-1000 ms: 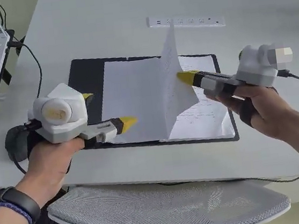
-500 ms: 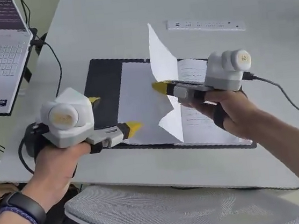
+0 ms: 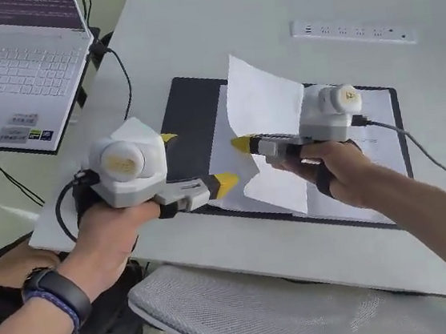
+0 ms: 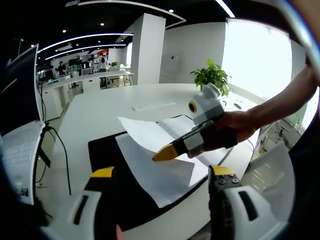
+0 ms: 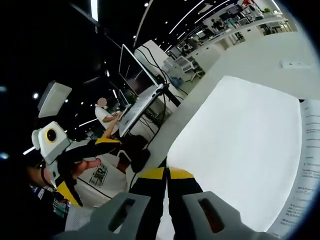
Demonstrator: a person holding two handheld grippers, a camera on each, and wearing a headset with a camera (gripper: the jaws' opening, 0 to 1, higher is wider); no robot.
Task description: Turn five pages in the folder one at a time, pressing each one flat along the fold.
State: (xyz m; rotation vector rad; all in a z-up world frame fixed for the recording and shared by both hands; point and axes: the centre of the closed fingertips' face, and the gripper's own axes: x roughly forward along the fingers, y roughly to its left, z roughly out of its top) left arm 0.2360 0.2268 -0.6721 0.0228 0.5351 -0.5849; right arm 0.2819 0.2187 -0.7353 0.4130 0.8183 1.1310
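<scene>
A laptop (image 3: 18,61) sits open at the far left of the white counter (image 3: 191,25). The left hand (image 3: 113,228), with a dark band on its wrist, holds the left gripper (image 3: 198,160) low over the counter's near edge. The gripper is level and aimed right, toward the near left corner of the folder (image 3: 188,106). In the left gripper view, the left gripper (image 4: 162,172) has its jaws spread wide with nothing between them.

The one black folder lies open and flat on the counter. Its long side runs left to right, slightly skewed, and its fold runs away from the person. One page (image 3: 260,102) stands lifted over the middle of the folder. It leans left, with its top corner pointing up and away.

The right hand (image 3: 338,171) reaches in from the right with the forearm stretched over the counter's edge. The right gripper (image 3: 243,144) points left, across the folder. In the right gripper view, the right gripper (image 5: 166,174) has its jaws pressed together, pinching the page at its free edge.

One white power strip (image 3: 353,31) lies beyond the folder at the far right.
</scene>
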